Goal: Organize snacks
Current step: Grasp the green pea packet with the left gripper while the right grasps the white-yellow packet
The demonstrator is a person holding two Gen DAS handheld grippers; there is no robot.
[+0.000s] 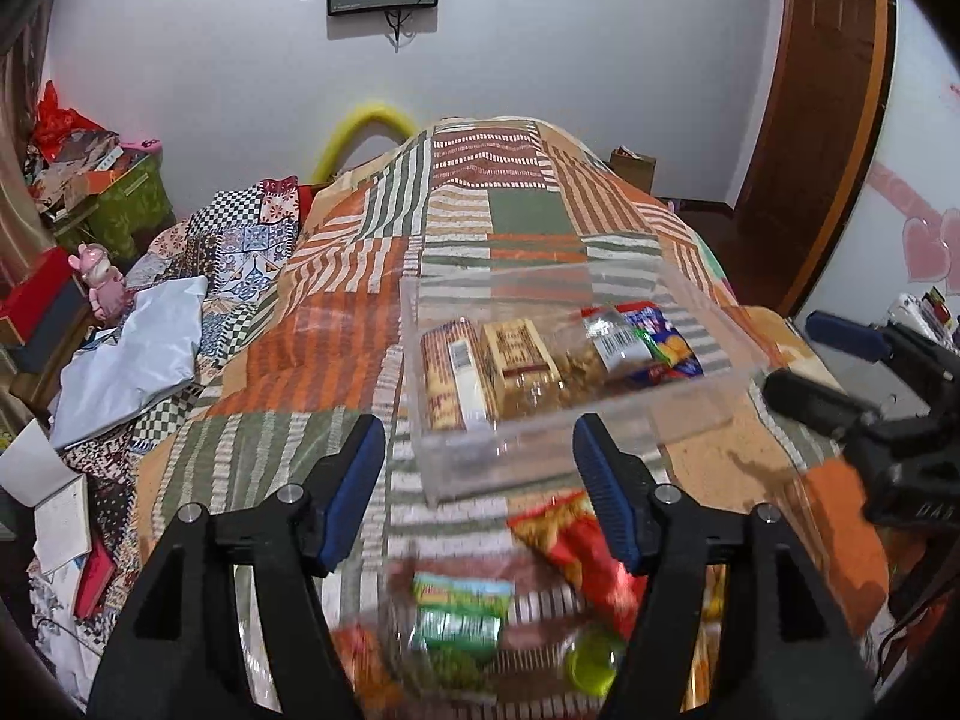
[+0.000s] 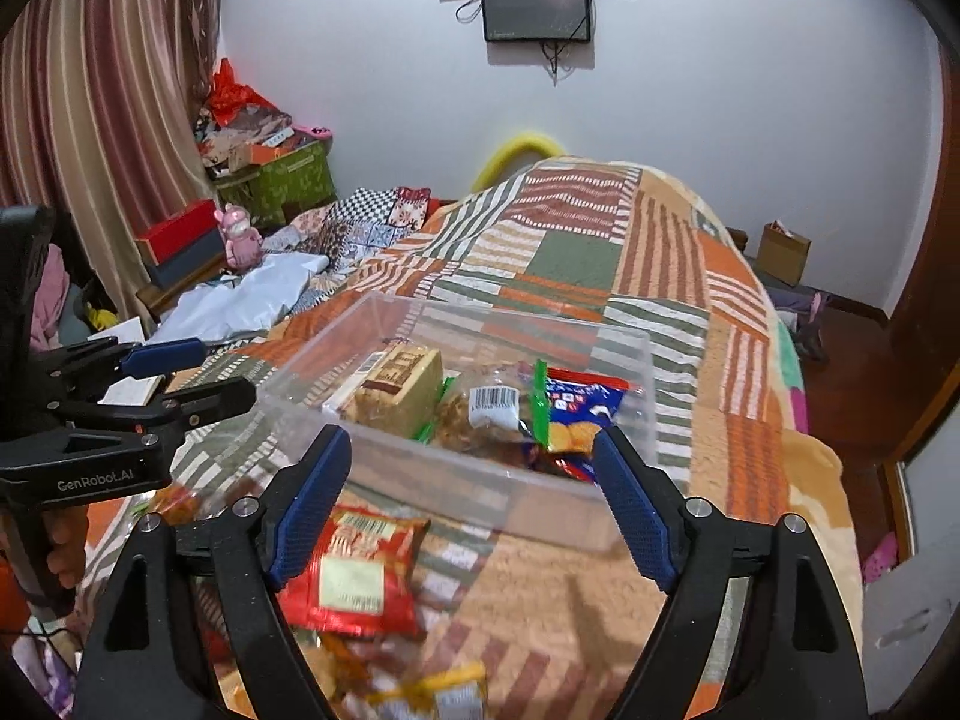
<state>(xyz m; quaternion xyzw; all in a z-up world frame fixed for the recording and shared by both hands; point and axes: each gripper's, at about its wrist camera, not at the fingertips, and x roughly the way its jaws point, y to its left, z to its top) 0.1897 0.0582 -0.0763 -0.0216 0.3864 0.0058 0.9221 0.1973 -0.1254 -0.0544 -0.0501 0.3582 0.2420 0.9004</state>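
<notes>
Your left gripper [image 1: 477, 483] hangs over the patchwork blanket [image 1: 336, 324] with its blue-padded fingers spread wide and nothing between them. Your right gripper [image 2: 474, 507] is the same: fingers wide apart, holding nothing.

The clear plastic box [image 1: 570, 438] sits on the blanket just beyond both grippers, toward the far side of the loose snacks. Inside it, seen from the left wrist, lie a tan biscuit pack [image 1: 450, 378] at the left, a yellow-brown cake pack [image 1: 519, 357] beside it, a clear bag with a barcode label [image 1: 615, 339] in the middle, and a blue chip packet [image 1: 666, 348] at the right.

On the near side of the box, loose snacks lie on the blanket. A red packet [image 2: 354, 576] sits just under your right gripper's left finger, close to the box's near wall. In the left wrist view a green packet [image 1: 459, 612] lies below and between the fingers, blurred, with a small round green item [image 1: 594, 660] to its right; what that one is cannot be told. A yellow packet [image 2: 432, 690] shows at the bottom edge of the right wrist view, also blurred.

The two grippers are side by side, well apart from each other, both aimed at the box.
</notes>
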